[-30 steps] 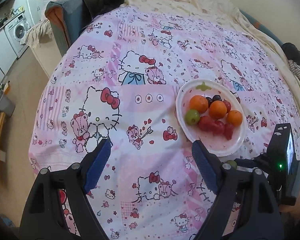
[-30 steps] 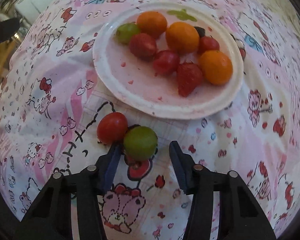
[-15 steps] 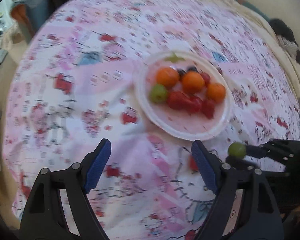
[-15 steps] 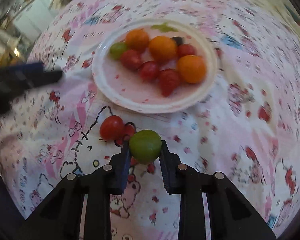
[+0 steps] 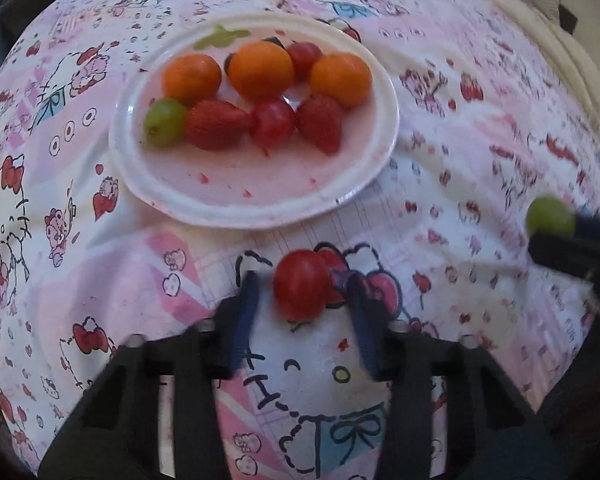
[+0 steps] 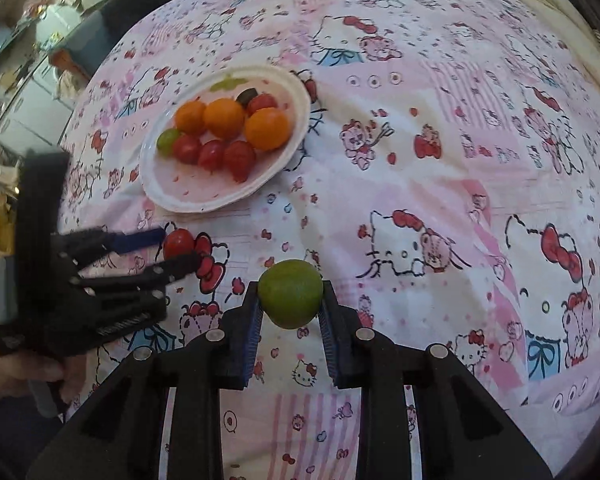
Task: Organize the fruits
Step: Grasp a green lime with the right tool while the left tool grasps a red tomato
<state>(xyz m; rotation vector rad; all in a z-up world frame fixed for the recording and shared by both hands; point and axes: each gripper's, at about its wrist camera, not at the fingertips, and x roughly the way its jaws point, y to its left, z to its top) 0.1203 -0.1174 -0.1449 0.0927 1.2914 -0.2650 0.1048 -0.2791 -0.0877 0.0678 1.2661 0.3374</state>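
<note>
A white plate [image 5: 256, 204] [image 6: 220, 200] on the Hello Kitty sheet holds three oranges, strawberries, red tomatoes, a dark grape and a green grape [image 5: 164, 121]. A loose red tomato [image 5: 301, 290] [image 6: 179, 243] lies on the sheet in front of the plate. My left gripper [image 5: 302, 304] [image 6: 176, 246] is open, its fingers on either side of this tomato, not touching it. My right gripper [image 6: 290, 300] is shut on a green grape [image 6: 291, 294], held above the sheet to the right of the plate; it shows at the right edge of the left wrist view [image 5: 550, 216].
The pink patterned sheet [image 6: 440, 160] covers a soft surface. A cream blanket [image 5: 540, 20] lies along the far edge. Furniture and household items [image 6: 32, 60] stand beyond the sheet's left edge.
My right gripper closed on the green grape and lifted it away to the right. My left gripper moved forward and down until its open fingers straddle the loose red tomato.
</note>
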